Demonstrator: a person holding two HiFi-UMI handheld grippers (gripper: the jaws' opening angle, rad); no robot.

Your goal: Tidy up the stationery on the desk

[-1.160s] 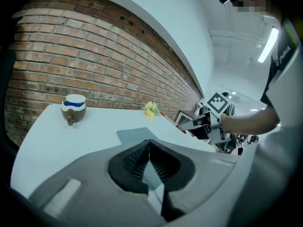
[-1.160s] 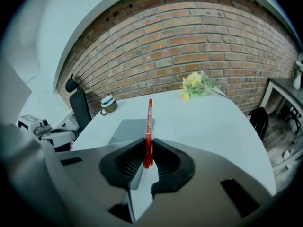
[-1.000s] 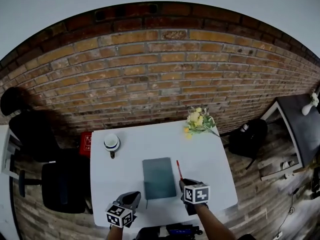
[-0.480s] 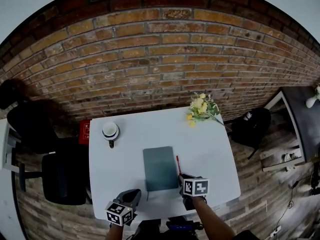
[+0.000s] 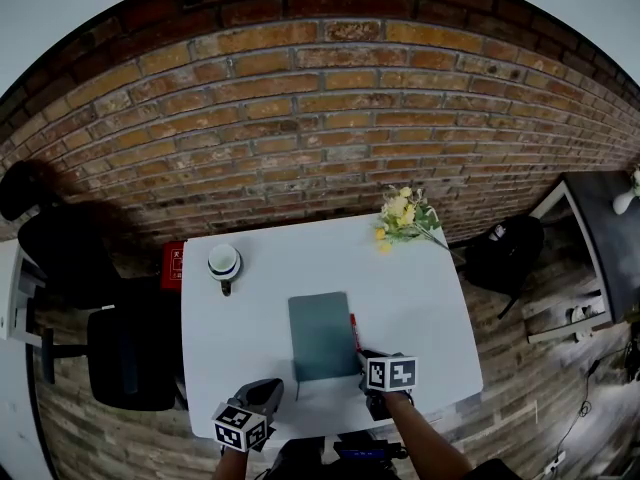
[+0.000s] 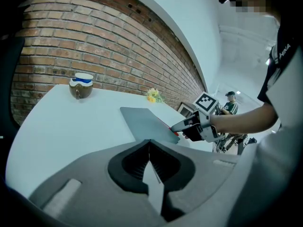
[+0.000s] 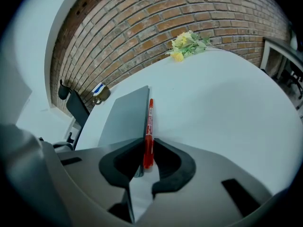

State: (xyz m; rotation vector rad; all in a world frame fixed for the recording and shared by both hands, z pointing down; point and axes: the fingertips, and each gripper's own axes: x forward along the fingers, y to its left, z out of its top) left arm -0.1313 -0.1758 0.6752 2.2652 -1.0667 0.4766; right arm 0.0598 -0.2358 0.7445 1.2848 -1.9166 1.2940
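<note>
Straddling the red pen (image 7: 149,119), your right tool (image 7: 148,146) has just been spreading; pen points lengthwise toward the brick wall (image 7: 189,13). Left tool (image 6: 149,143) pressed together.

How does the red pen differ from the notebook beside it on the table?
The red pen is a slim stick; the notebook is a broad flat slab. The pen is bright red, the notebook dull grey-green. Both lie flat on the white table, side by side and parallel.
</note>
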